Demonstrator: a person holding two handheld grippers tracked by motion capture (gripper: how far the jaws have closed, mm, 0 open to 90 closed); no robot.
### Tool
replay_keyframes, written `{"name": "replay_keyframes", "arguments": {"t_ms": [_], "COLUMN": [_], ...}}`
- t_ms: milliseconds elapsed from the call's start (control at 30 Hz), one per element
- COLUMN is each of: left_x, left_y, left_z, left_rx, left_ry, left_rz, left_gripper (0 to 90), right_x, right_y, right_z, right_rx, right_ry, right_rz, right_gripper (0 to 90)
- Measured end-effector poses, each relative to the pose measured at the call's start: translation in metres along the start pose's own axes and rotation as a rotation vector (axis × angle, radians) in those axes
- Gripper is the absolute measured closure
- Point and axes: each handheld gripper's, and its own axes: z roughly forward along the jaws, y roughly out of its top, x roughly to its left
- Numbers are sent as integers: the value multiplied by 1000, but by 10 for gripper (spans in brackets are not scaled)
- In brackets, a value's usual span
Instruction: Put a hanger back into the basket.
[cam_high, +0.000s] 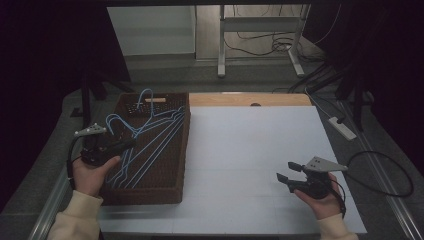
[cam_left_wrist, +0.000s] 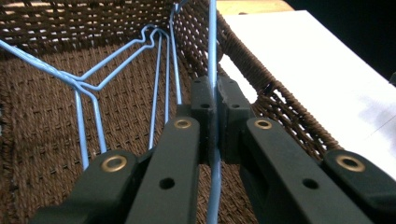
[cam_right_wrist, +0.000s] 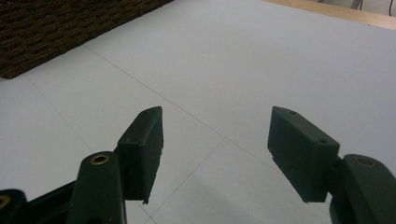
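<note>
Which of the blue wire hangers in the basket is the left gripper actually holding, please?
The hanger whose wire runs straight up between the shut jaws of the left gripper, beside the basket's right wall. The other hangers lie loose to its left, untouched.

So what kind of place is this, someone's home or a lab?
Probably a lab or recording workspace, not a home. A white work table stands among dark curtains, loose floor cables and a power strip, and the person works with handheld grippers: the left gripper clamps a blue wire hanger in a wicker basket.

white mat (cam_high: 250, 150): open | basket wall (cam_high: 184, 150) blocks left edge
</note>
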Motion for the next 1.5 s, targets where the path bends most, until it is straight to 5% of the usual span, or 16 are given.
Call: {"name": "replay_keyframes", "arguments": {"t_ms": [533, 900, 1033, 1167, 1500], "left_x": [10, 9, 8, 0, -27], "left_y": [-3, 0, 1, 2, -6], "left_z": [22, 33, 38, 34, 3], "left_rx": [142, 250, 268, 198, -11], "left_ry": [51, 143, 183, 236, 91], "left_rz": [-47, -41, -30, 43, 147], "left_gripper": [860, 853, 677, 496, 371], "right_x": [1, 1, 1, 1, 1], "right_y": [0, 0, 0, 0, 0], "right_z": [1, 1, 1, 1, 2], "right_rx": [5, 12, 11, 8, 16], "right_ry": [-2, 7, 8, 9, 8], "right_rz": [3, 1, 0, -1, 2], "right_gripper": [370, 369, 368, 368, 360]}}
